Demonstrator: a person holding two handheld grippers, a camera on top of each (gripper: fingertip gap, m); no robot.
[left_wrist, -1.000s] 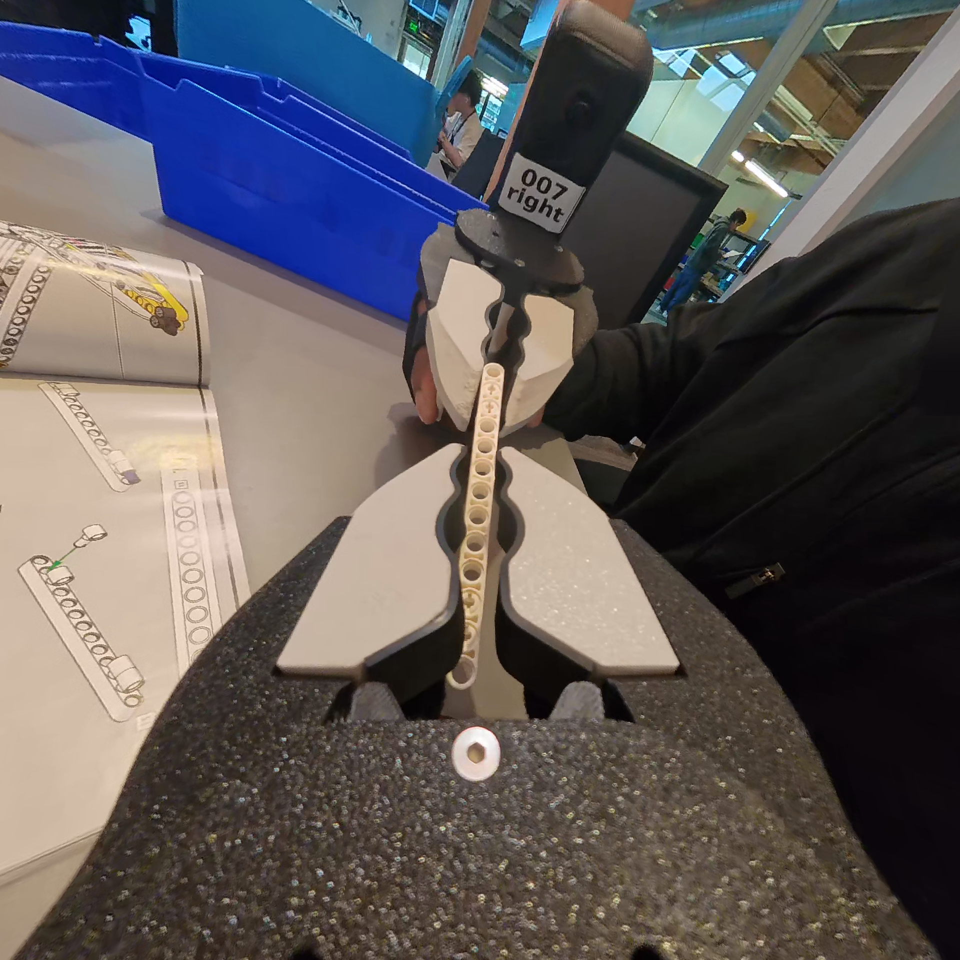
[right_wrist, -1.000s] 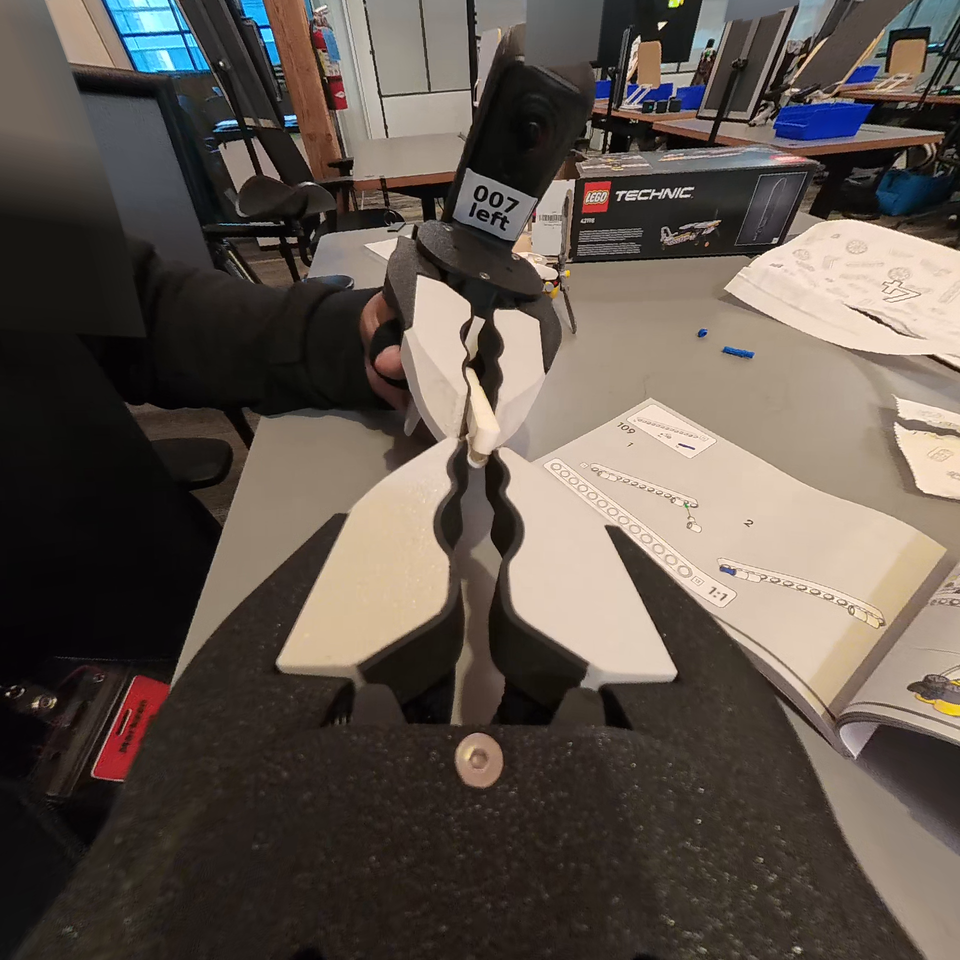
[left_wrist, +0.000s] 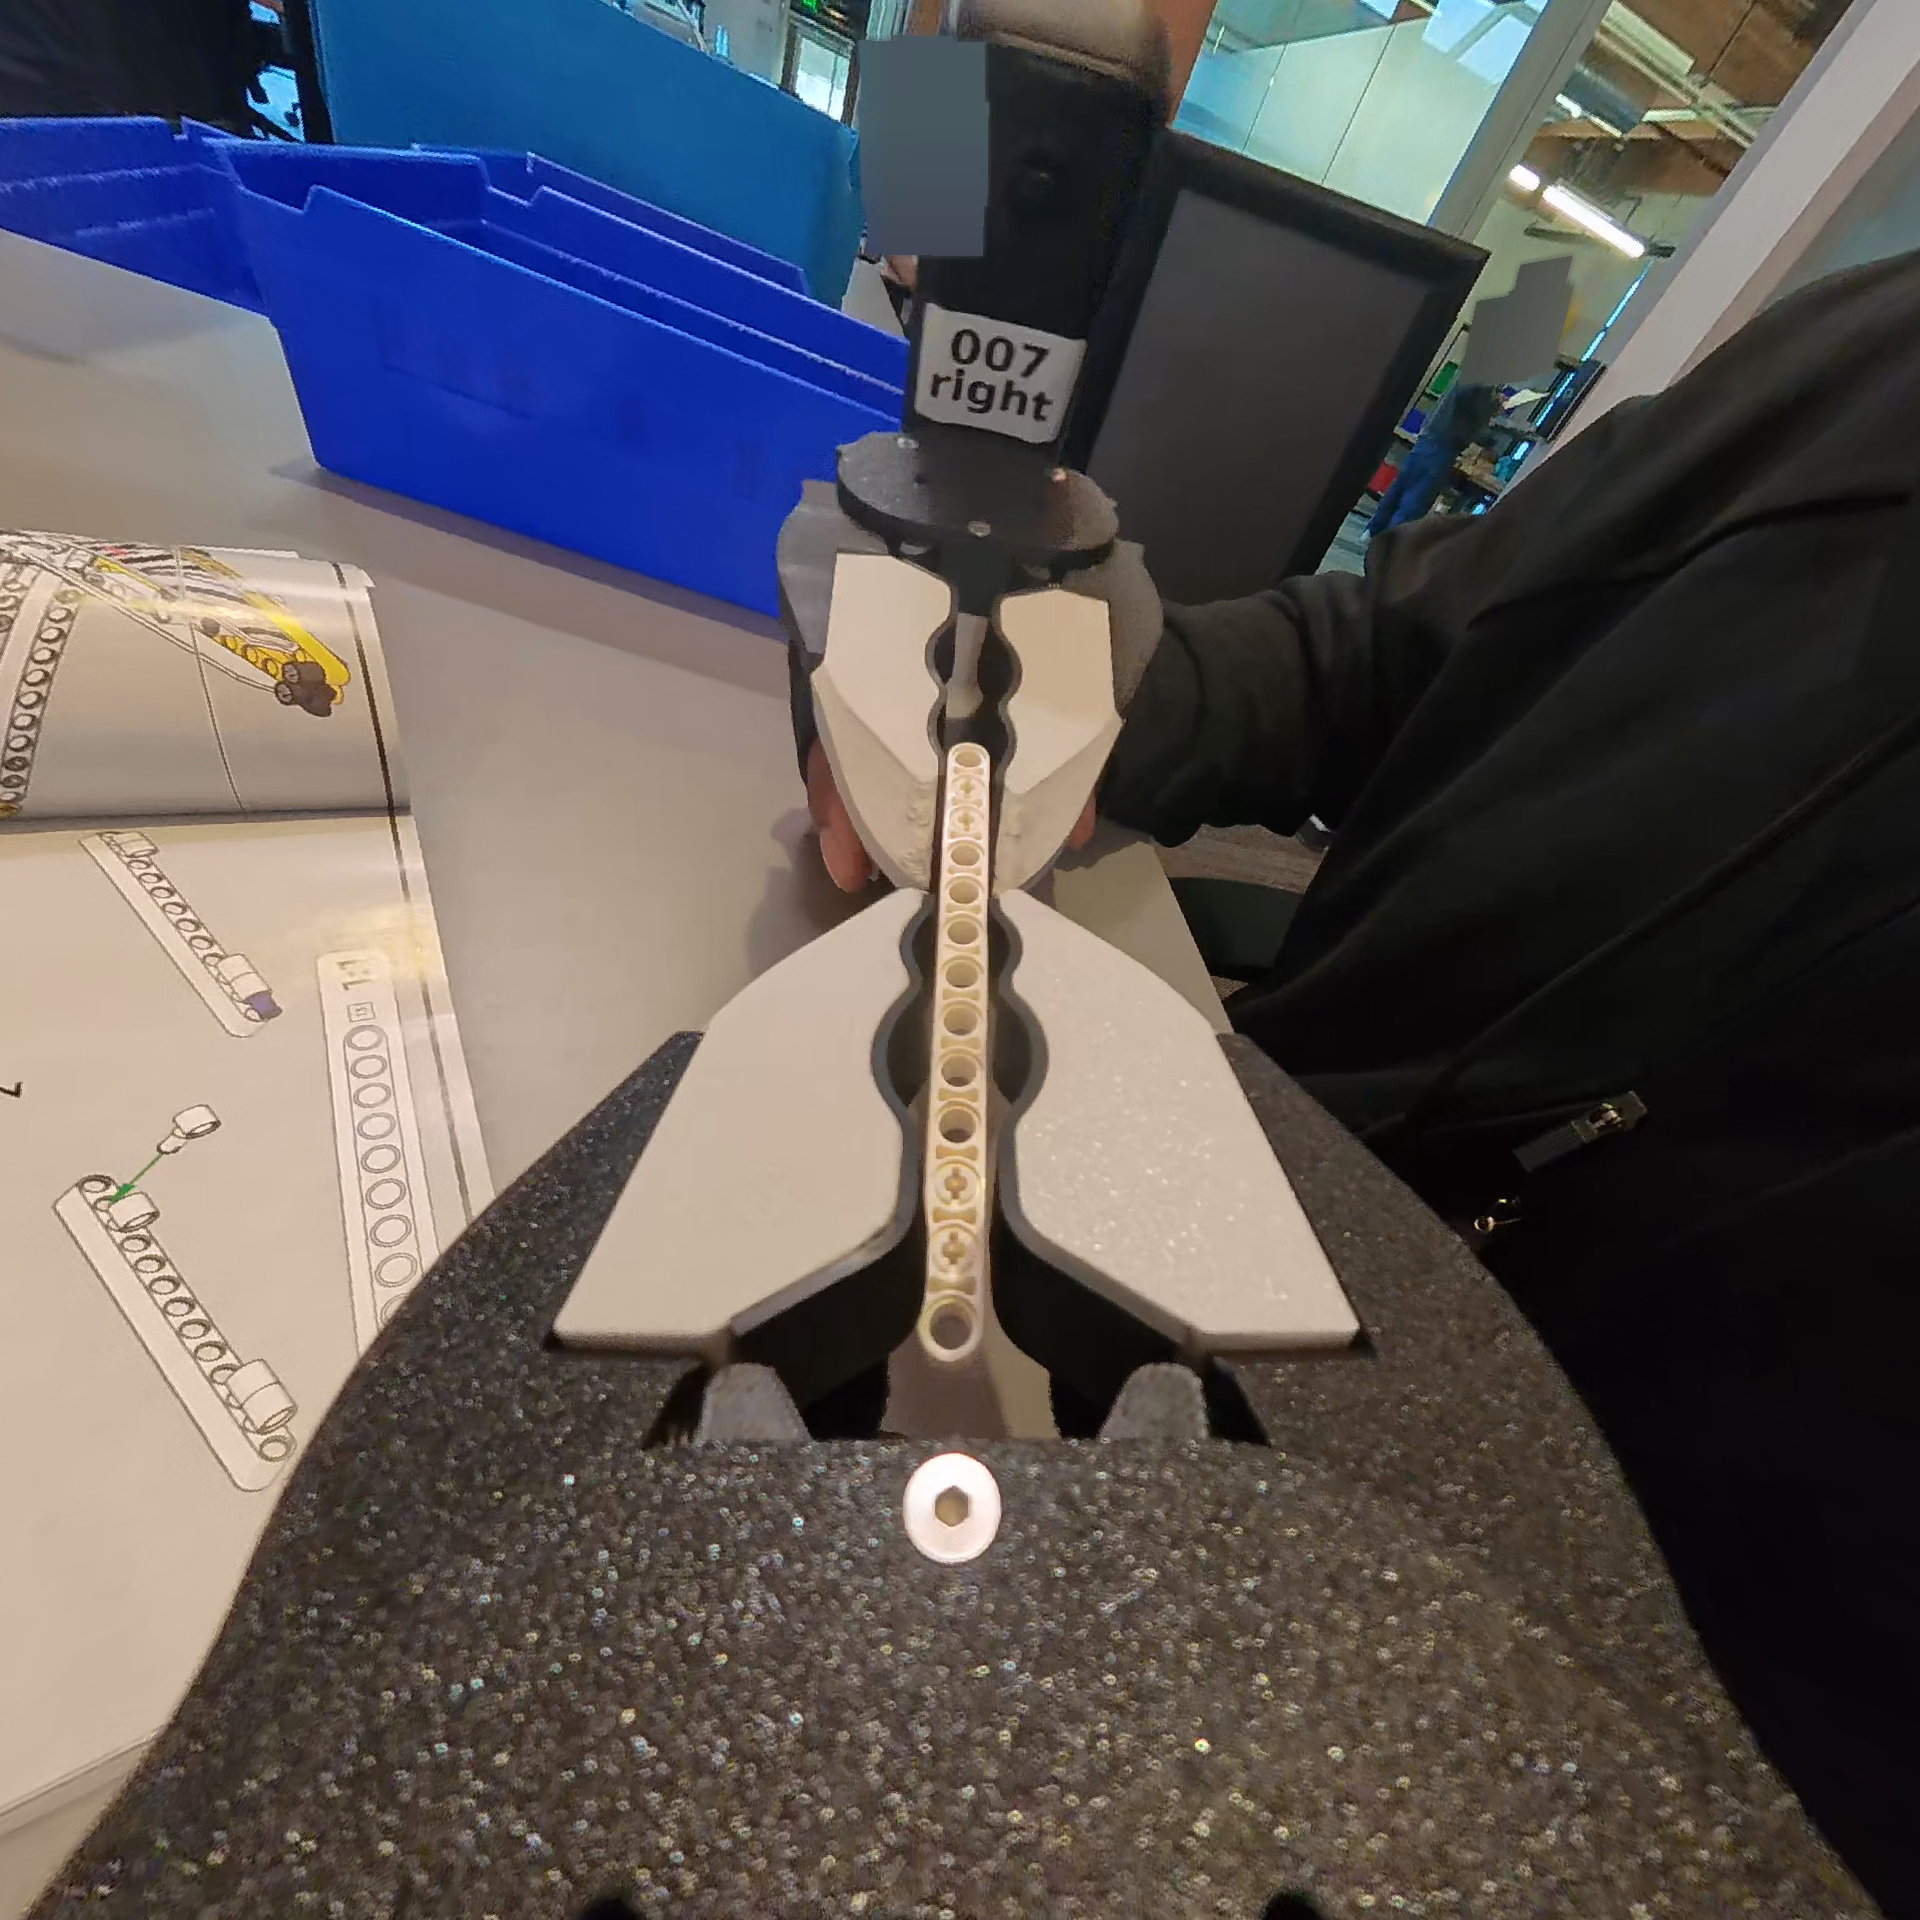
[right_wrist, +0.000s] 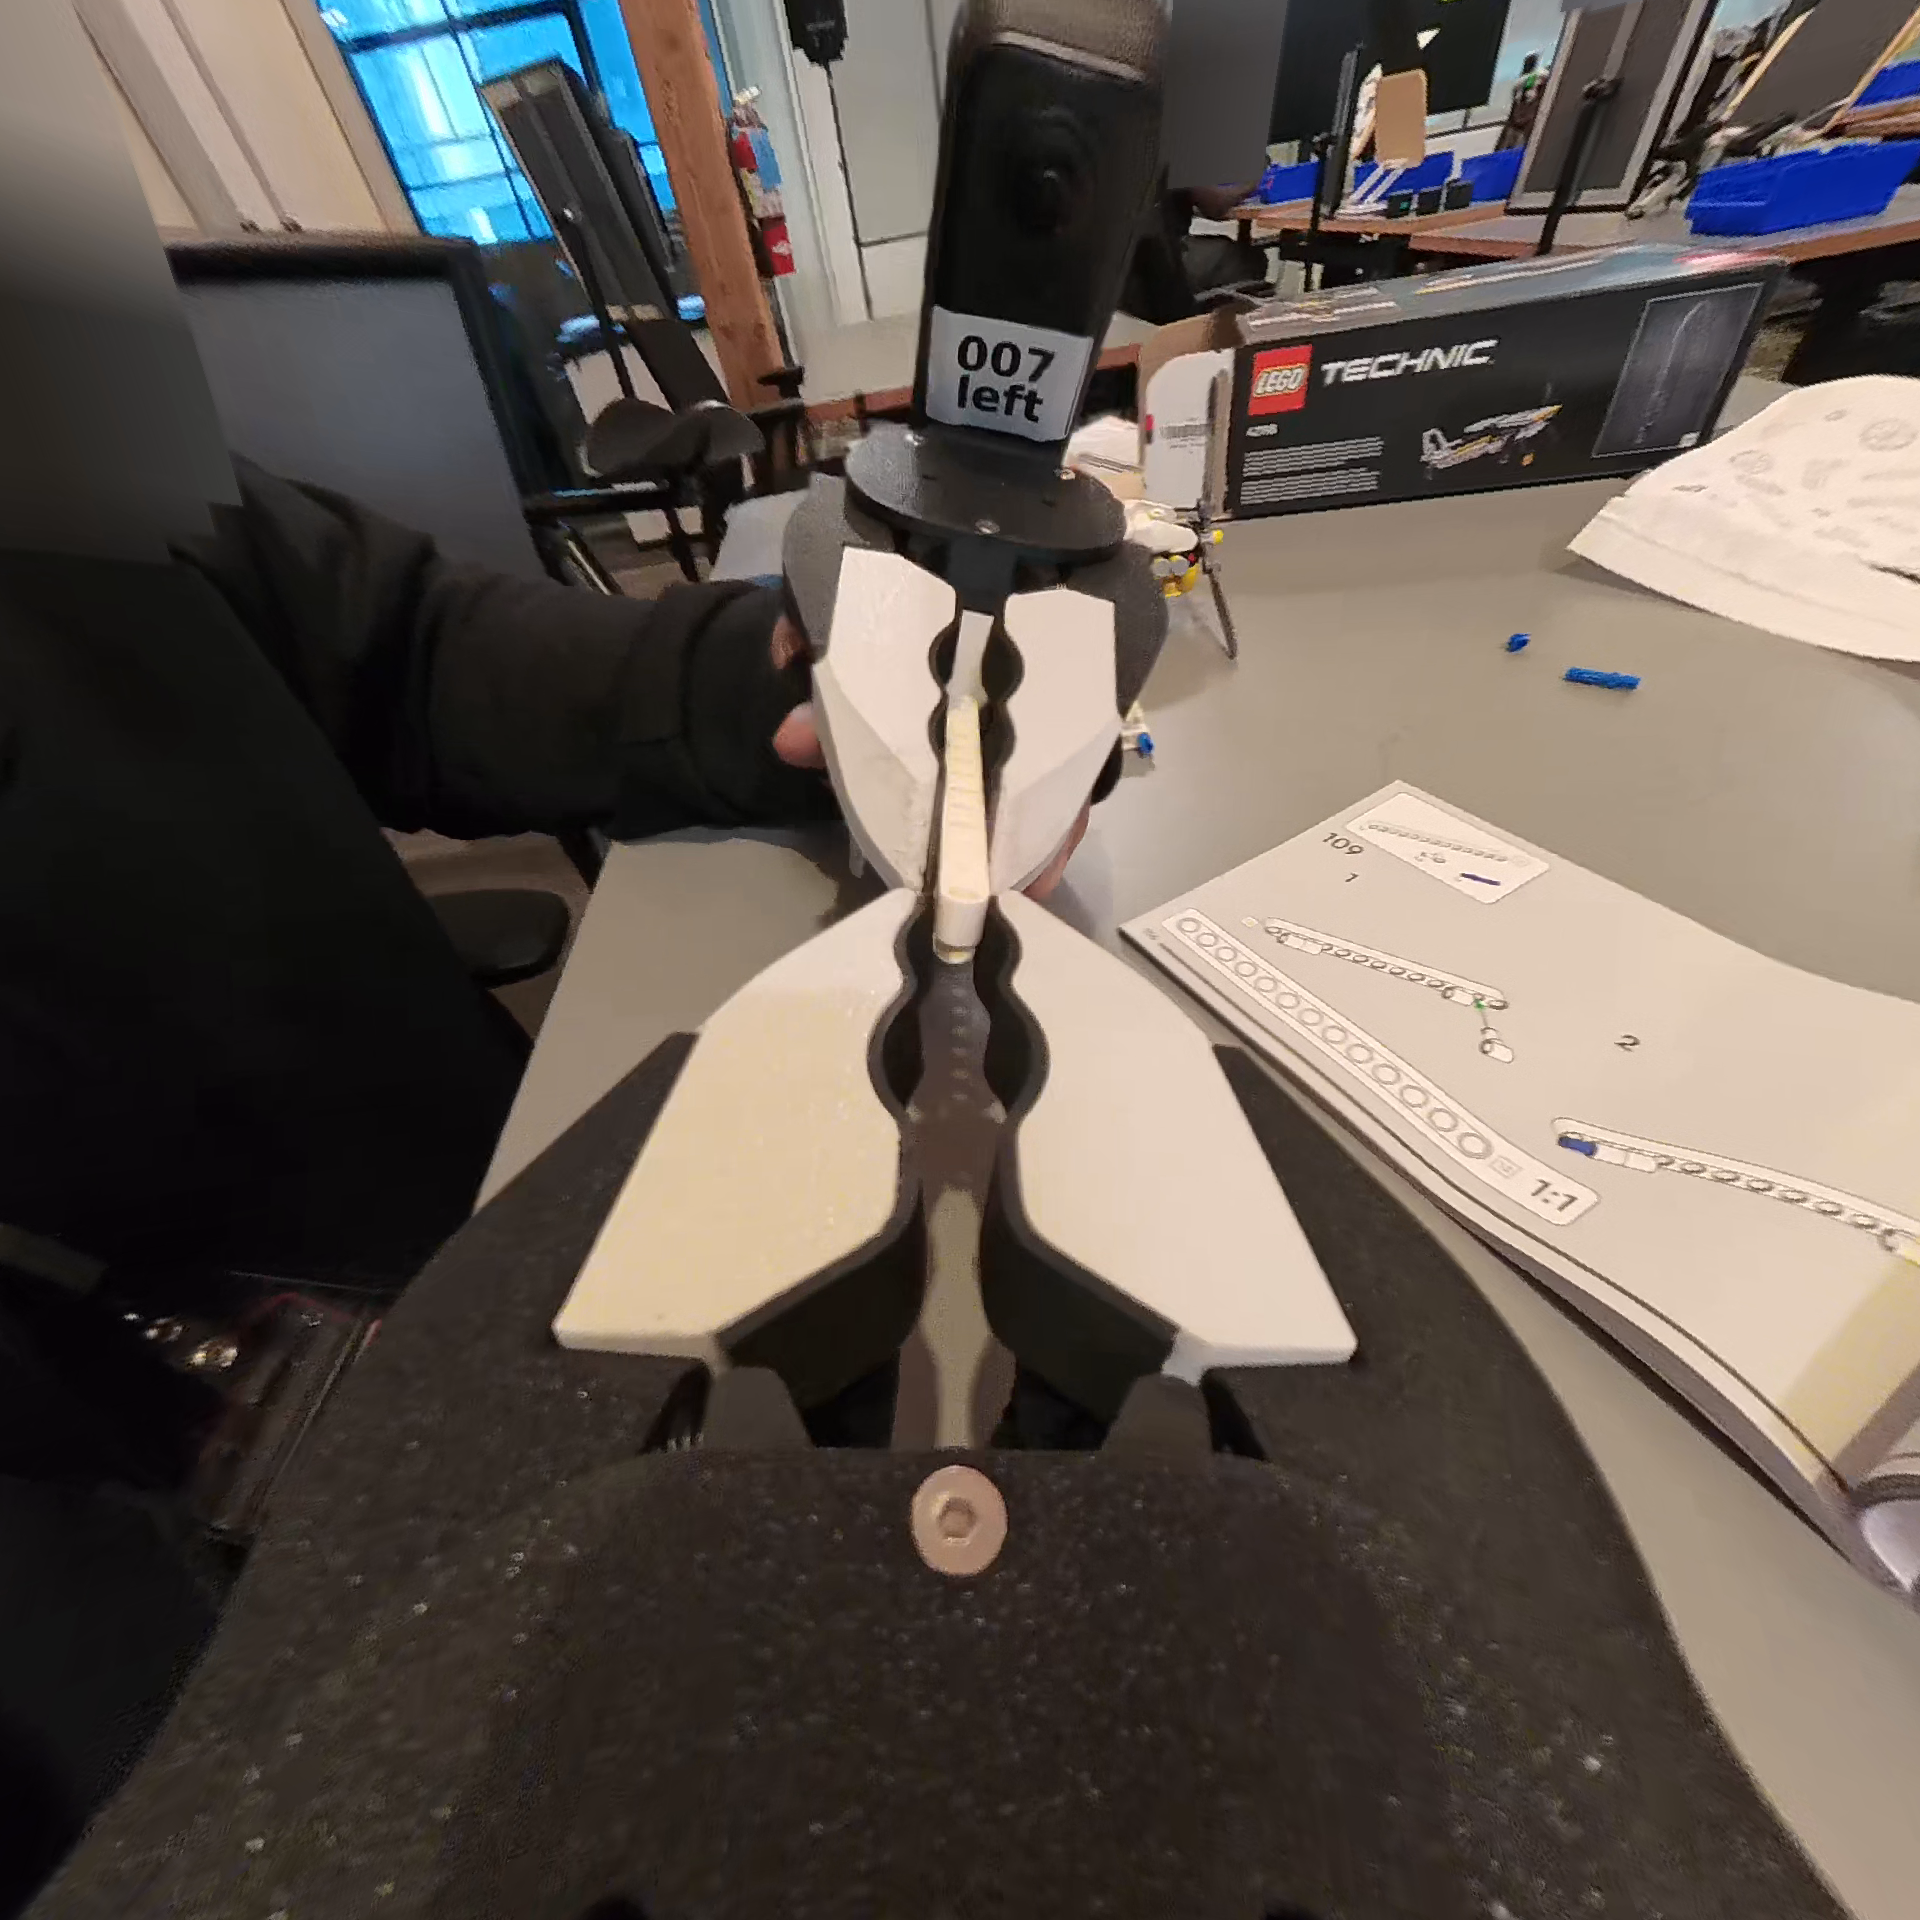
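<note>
A long cream-white beam with a row of holes (left_wrist: 961, 1039) runs lengthwise between the fingers of my left gripper (left_wrist: 964, 904), which is shut on it. The beam's far end reaches into the fingertips of my right gripper (left_wrist: 971, 868), which faces the left one tip to tip. In the right wrist view the beam (right_wrist: 961, 810) comes out of the left gripper (right_wrist: 956, 883). Its end sits between the tips of my right gripper (right_wrist: 956, 914), which close on it. Both grippers hover over the grey table (left_wrist: 582, 779).
An open instruction booklet (left_wrist: 208, 1039) lies on the table; it also shows in the right wrist view (right_wrist: 1558, 1039). Blue bins (left_wrist: 520, 364) stand behind it. A black box (right_wrist: 1455, 384), a printed paper sheet (right_wrist: 1766, 499) and small blue pieces (right_wrist: 1600, 678) lie farther off. A person's black sleeve (left_wrist: 1558, 831) is close by. Both grippers' tips are close together, under 4 cm apart.
The two grippers have lined up more squarely face to face. The beam's end sits slightly deeper between the right fingertips. The left gripper's hold on the beam is unchanged.
</note>
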